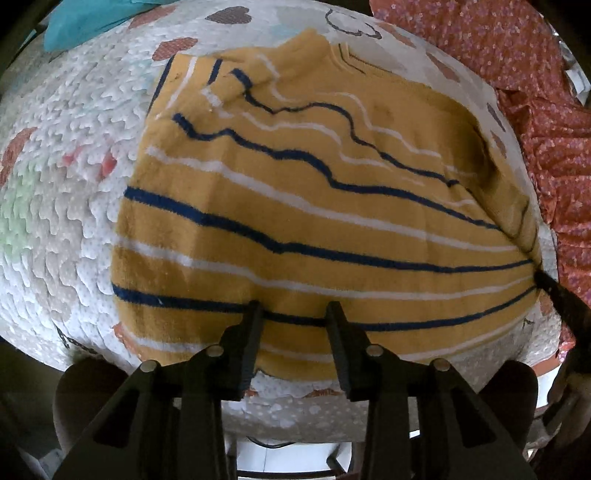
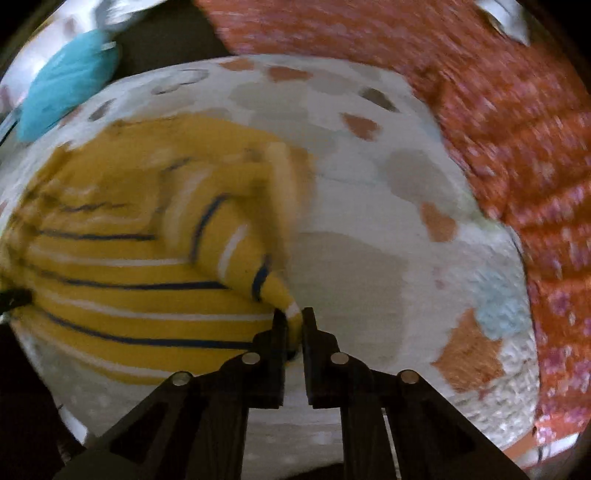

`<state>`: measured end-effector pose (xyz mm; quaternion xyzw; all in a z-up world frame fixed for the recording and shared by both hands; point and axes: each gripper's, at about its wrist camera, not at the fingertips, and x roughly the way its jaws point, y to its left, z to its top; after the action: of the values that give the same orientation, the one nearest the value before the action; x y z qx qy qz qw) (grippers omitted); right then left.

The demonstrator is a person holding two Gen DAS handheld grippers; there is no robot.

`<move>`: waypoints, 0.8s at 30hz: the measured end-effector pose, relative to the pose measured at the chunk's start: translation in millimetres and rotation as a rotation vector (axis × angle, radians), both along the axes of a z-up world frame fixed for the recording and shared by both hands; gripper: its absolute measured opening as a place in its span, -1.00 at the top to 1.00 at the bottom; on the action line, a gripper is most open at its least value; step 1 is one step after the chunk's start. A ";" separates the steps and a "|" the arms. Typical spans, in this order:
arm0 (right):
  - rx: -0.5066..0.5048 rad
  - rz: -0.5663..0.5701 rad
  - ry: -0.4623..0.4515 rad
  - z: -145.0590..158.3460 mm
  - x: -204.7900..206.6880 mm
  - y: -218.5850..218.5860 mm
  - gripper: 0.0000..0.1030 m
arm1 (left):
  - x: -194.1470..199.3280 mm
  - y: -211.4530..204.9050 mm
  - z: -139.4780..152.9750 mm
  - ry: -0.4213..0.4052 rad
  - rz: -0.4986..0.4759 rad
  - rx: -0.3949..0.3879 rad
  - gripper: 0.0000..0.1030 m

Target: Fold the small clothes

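A mustard-yellow sweater (image 1: 295,206) with navy and white stripes lies spread on a white quilted cover (image 1: 62,206). My left gripper (image 1: 293,308) is open and hovers over the sweater's near hem, its fingers apart and holding nothing. My right gripper (image 2: 293,317) is shut on the sweater's sleeve cuff (image 2: 291,308) and holds the sleeve (image 2: 240,254) pulled out from the sweater's body (image 2: 129,280). The right wrist view is blurred by motion. The right gripper's finger also shows at the right edge of the left wrist view (image 1: 554,291).
A red floral cloth (image 1: 535,92) lies bunched along the right side, also in the right wrist view (image 2: 498,110). A teal cloth (image 1: 85,18) lies at the far left, also in the right wrist view (image 2: 62,92). The cover's near edge (image 1: 295,410) drops off close below my left gripper.
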<state>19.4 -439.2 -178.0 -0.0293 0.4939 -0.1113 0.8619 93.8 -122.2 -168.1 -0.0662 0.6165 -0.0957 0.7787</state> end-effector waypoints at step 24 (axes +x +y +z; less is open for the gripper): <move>0.054 0.177 0.012 -1.6 -44.9 11.7 0.97 | 6.0 -1.1 -3.9 0.023 0.004 -0.034 0.31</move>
<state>-25.5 -427.4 -179.6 -0.0502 0.4976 -0.0213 0.8657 99.8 -123.2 -172.0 -0.0815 0.6234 -0.1040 0.7707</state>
